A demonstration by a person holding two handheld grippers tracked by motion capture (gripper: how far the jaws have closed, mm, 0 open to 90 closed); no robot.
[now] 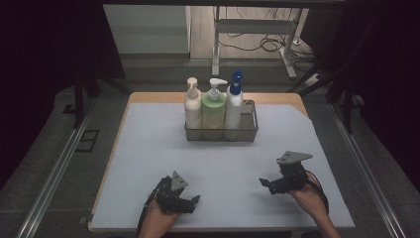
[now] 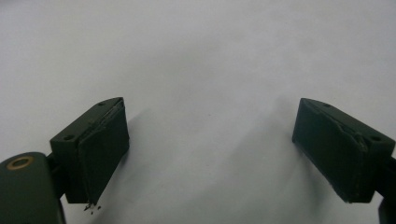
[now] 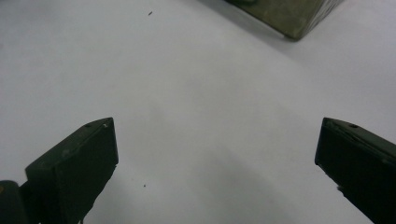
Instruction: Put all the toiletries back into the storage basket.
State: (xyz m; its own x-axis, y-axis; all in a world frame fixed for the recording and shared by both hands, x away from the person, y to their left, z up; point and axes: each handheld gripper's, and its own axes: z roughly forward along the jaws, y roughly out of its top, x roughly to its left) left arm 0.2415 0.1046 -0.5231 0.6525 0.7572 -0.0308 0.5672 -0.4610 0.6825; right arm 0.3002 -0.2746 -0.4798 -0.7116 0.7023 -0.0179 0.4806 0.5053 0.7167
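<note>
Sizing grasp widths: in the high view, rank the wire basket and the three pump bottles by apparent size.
1. wire basket, widest by far, holds all three.
2. white bottle with blue pump, tallest.
3. green bottle and cream bottle: too alike to rank; green looks wider, heights near equal.
All stand in one row, so nearness hardly skews this.

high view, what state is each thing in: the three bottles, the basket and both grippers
cream pump bottle: upright, at the basket's left end
green pump bottle: upright, in the middle
white bottle with blue pump: upright, on the right
wire basket: flat on the table, room free at its right end
left gripper: open, holds nothing
right gripper: open, holds nothing
</note>
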